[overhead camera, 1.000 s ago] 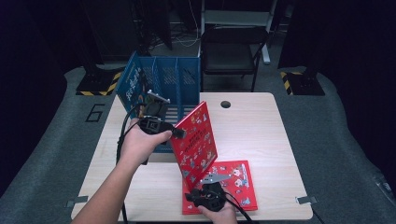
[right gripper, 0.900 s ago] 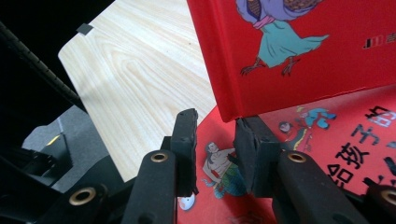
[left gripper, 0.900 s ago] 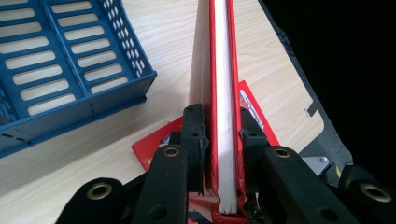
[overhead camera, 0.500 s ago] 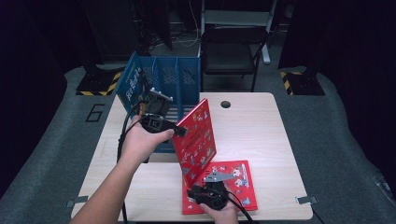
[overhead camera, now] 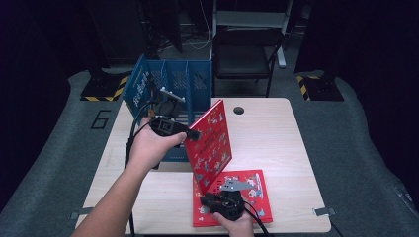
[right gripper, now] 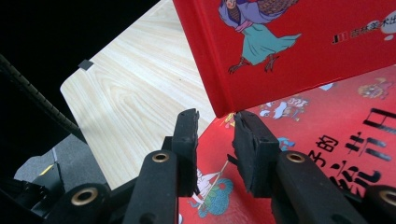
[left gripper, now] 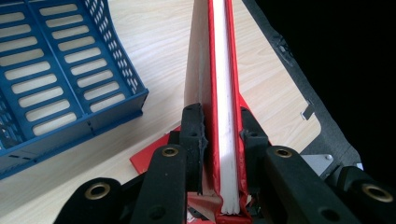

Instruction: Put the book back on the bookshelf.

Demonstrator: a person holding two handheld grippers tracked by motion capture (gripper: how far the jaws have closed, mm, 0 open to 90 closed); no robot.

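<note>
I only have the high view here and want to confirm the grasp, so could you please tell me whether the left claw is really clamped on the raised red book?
Observer: Yes. In the left gripper view the left claw has both jaws pressed on the covers of the raised red book, white page edges between them.
Operator: Thank you. Is the right claw gripping anything?
Observer: No. In the right gripper view the right claw is open, with the raised book's lower corner just above the gap and the flat red book beneath.
</note>
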